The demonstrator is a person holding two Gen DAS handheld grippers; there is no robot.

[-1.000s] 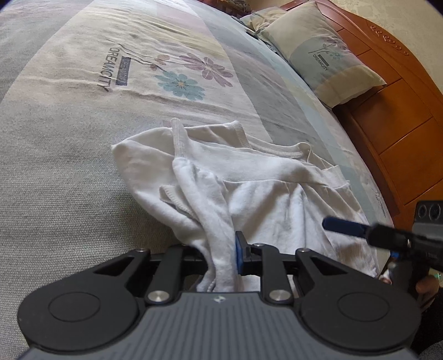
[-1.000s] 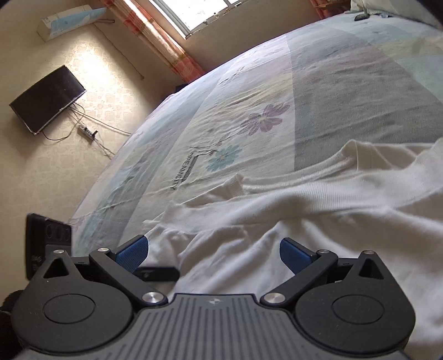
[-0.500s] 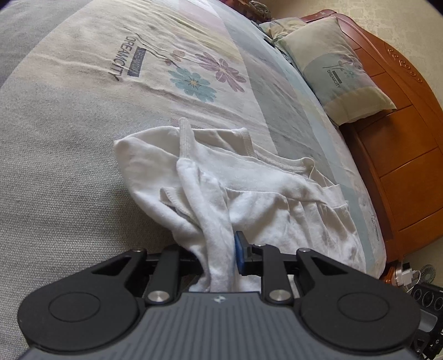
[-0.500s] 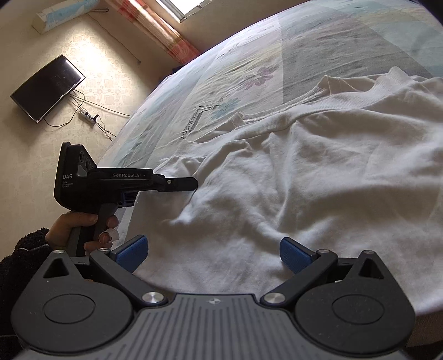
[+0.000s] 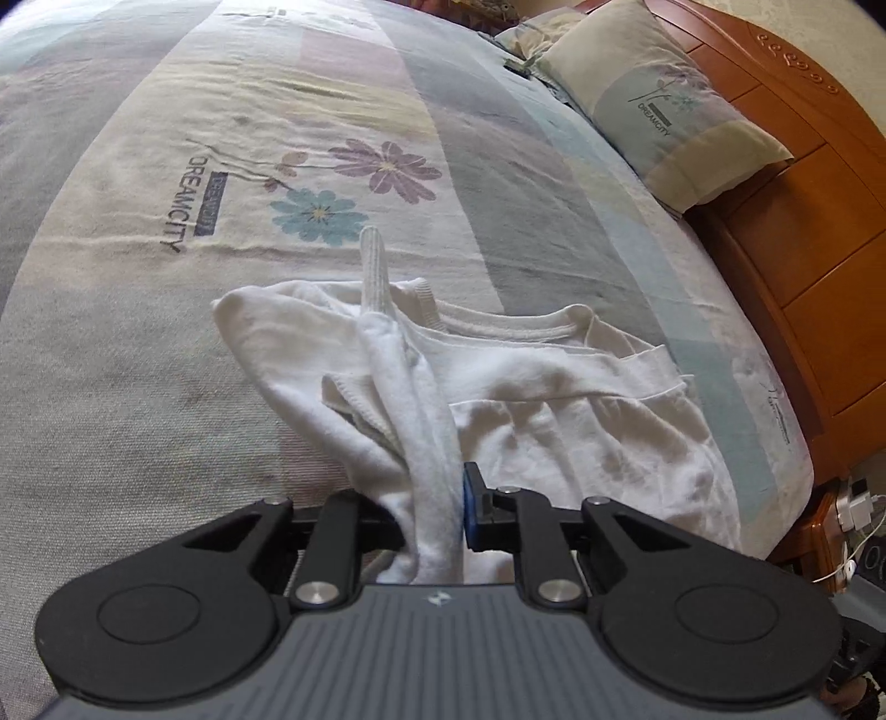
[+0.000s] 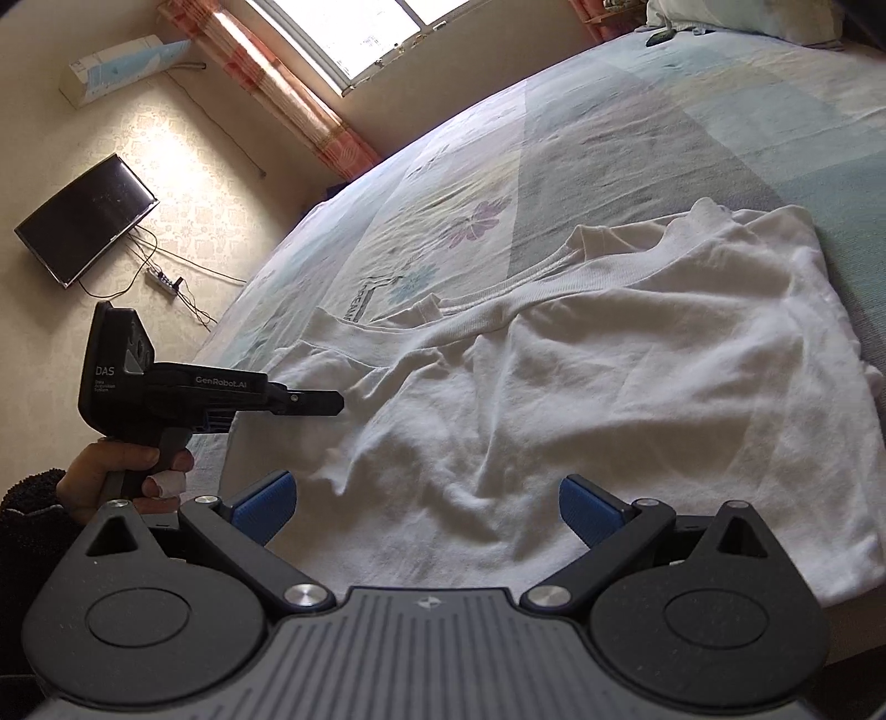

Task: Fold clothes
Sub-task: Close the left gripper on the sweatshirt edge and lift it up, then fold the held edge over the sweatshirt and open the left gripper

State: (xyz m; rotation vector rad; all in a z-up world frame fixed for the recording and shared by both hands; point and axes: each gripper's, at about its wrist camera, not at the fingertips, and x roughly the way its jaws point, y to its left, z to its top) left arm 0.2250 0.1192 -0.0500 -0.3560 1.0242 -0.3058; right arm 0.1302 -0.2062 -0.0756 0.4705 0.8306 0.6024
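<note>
A white long-sleeved shirt [image 5: 554, 421] lies rumpled on the flowered bedspread [image 5: 221, 166], collar toward the far side. My left gripper [image 5: 434, 501] has a bunched sleeve [image 5: 410, 399] between its pads; its jaws are closing on it and the sleeve hangs lifted off the bed. In the right wrist view the shirt [image 6: 637, 387] spreads wide, and the left gripper [image 6: 332, 403], held by a hand [image 6: 122, 471], sits at its left edge. My right gripper [image 6: 426, 504] stands open above the shirt's near hem, with nothing gripped.
A pillow [image 5: 664, 94] leans on the wooden headboard [image 5: 803, 221] at the right. The bed's edge runs just below the shirt's hem. A television [image 6: 83, 221] and a power strip [image 6: 163, 277] hang on the wall at the left, under a window [image 6: 354, 33].
The left gripper has risen, drawing the sleeve up off the bed. The right gripper has pulled back toward the bed's edge, so the whole shirt and the left gripper now show.
</note>
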